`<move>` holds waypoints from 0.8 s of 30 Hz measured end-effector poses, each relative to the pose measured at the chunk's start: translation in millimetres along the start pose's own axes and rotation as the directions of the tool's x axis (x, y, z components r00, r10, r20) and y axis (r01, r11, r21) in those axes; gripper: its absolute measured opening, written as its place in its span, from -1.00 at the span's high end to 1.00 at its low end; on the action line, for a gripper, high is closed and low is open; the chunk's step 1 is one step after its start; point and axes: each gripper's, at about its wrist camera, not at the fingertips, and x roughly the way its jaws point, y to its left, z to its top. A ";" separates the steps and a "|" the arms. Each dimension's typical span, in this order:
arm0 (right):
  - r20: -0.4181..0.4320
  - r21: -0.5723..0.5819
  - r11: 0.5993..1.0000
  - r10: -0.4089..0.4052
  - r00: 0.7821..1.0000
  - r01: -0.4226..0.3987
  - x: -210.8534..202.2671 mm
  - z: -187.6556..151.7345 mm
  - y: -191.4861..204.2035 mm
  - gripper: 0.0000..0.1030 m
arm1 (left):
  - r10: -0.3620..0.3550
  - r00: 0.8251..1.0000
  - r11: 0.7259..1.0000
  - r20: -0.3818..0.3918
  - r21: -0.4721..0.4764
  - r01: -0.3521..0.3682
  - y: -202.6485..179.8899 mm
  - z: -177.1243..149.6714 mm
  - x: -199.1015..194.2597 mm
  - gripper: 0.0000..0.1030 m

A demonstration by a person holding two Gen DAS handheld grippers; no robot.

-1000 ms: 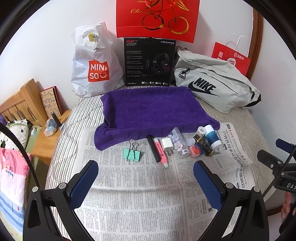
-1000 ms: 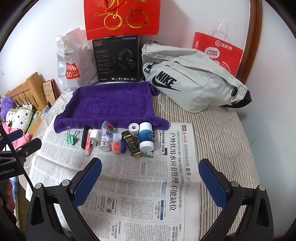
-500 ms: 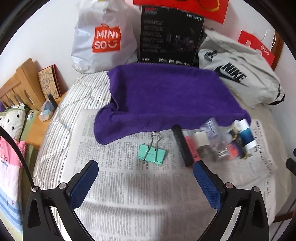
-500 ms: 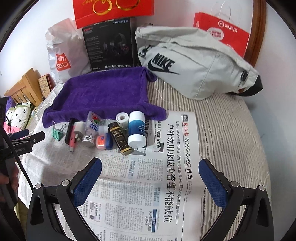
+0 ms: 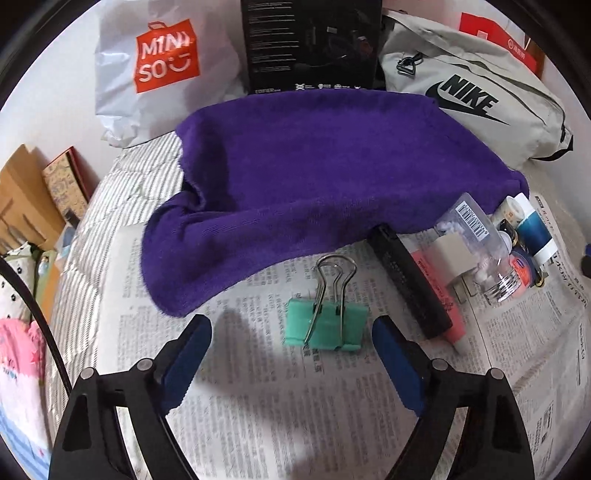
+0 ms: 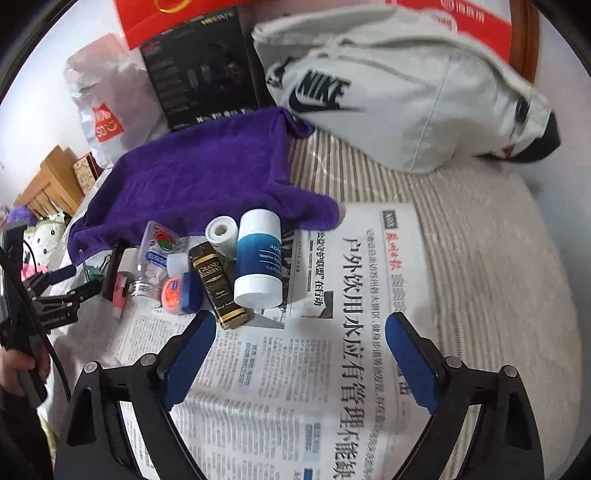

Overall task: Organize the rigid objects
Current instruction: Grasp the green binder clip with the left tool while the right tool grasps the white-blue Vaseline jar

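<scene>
A mint-green binder clip [image 5: 327, 326] lies on the newspaper [image 5: 258, 413] just ahead of my open left gripper [image 5: 291, 334]. To its right lie a black bar [image 5: 410, 282], a pink marker [image 5: 441, 306], a white plug [image 5: 452, 258] and a clear pill bottle [image 5: 480, 243]. My right gripper [image 6: 301, 334] is open over the newspaper [image 6: 332, 369], just short of a blue-and-white tube [image 6: 258, 258], a black "Grand Reserve" box [image 6: 218, 284], a white roll [image 6: 221, 232] and an orange-and-blue jar [image 6: 179, 290]. A purple towel [image 5: 314, 177] lies behind the row.
Along the wall stand a white Miniso bag [image 5: 159, 70], a black headset box [image 5: 314, 40], a grey Nike bag [image 6: 406, 92] and red paper bags [image 6: 461, 18]. A wooden bedside table [image 5: 26, 195] is at the left. A hand [image 6: 18, 373] holds the left gripper's handle.
Both grippers have moved forward and down toward the row of objects. The binder clip now sits close in front of the left fingers; the tube and box are nearer the right fingers.
</scene>
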 end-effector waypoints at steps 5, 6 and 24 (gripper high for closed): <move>0.000 -0.021 1.000 0.010 1.000 -0.010 11.9 12.0 4.2 -0.75 | -0.048 0.999 0.999 0.012 0.025 0.047 -3.8 2.4 2.9 -0.19; 0.000 -0.028 1.000 0.003 1.000 -0.003 14.2 15.0 5.5 -0.74 | -0.057 0.998 0.998 0.019 0.031 0.056 -5.0 3.4 2.3 0.01; -0.062 -0.120 0.991 0.049 0.997 -0.056 75.3 40.9 36.2 0.30 | -0.067 0.997 0.998 0.049 0.019 0.066 -5.9 -0.7 0.9 0.23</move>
